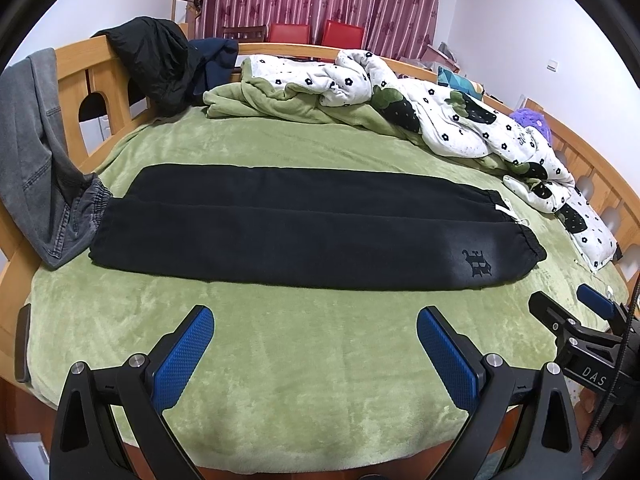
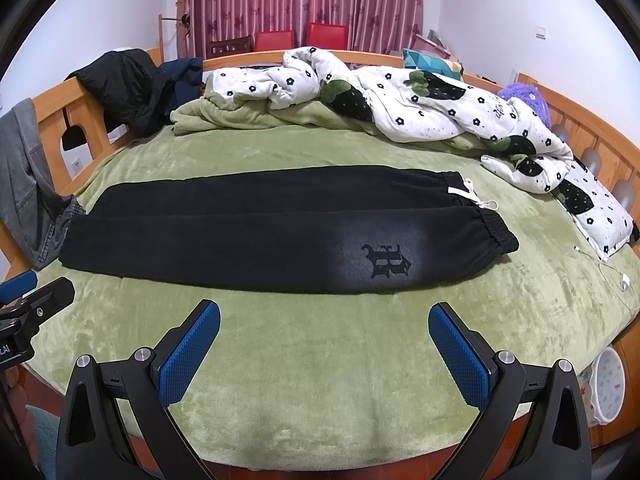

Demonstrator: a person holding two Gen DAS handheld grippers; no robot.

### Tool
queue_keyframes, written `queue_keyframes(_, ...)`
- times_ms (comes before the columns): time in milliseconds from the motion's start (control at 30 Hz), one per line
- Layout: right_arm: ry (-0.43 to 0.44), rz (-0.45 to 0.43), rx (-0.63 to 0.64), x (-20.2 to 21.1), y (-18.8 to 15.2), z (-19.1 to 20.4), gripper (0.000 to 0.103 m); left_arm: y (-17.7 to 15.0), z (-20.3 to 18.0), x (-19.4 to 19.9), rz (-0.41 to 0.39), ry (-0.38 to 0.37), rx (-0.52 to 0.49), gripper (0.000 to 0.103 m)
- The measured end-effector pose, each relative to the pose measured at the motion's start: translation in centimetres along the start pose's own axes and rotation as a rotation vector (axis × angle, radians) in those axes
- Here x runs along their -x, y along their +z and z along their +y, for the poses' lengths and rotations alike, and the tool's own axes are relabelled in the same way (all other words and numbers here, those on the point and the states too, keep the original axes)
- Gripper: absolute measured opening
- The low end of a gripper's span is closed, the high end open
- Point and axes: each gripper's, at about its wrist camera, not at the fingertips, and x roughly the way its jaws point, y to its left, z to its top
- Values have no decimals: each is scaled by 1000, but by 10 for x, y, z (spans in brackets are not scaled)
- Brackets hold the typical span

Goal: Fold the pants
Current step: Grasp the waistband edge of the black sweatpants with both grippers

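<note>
Black pants [image 1: 304, 232] lie flat across the green bed cover, legs side by side, waistband with a white drawstring [image 1: 508, 212] at the right and cuffs at the left. They also show in the right wrist view [image 2: 280, 236], with a dark logo [image 2: 386, 261] near the waist. My left gripper [image 1: 315, 320] is open and empty, near the bed's front edge, short of the pants. My right gripper [image 2: 324, 316] is open and empty, also short of the pants. The right gripper shows at the right of the left wrist view [image 1: 568, 308].
Grey jeans [image 1: 36, 152] hang over the wooden bed rail [image 1: 76, 64] at the left. A black jacket [image 1: 156, 64] hangs at the back left. A crumpled flowered quilt [image 1: 460, 120] lies along the back and right. A white charger cable [image 2: 612, 276] lies at the right.
</note>
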Motion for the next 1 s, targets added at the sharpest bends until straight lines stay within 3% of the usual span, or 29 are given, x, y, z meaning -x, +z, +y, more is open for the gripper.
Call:
queue_keyframes(467, 3, 42, -31, -38, 9, 7, 102, 13, -1, -39, -1, -74, 68, 102)
queue_keyframes(600, 68, 24, -108, -48, 20, -5, 101, 23, 8, -51, -32, -48, 115, 102)
queue_keyframes(667, 128, 27, -99, -54, 33, -16, 99, 36, 19, -58, -52, -56, 115, 102)
queue_keyframes(800, 120, -12, -104, -68, 56, -52, 98, 58, 55, -76, -68, 40, 123, 101)
queue_keyframes(900, 124, 7, -128, -98, 57, -88, 98, 55, 91, -103, -11, 37, 154, 101)
queue_keyframes(1000, 82, 77, -162, -138, 40, -120, 87, 40, 126, -131, 30, 44, 211, 100)
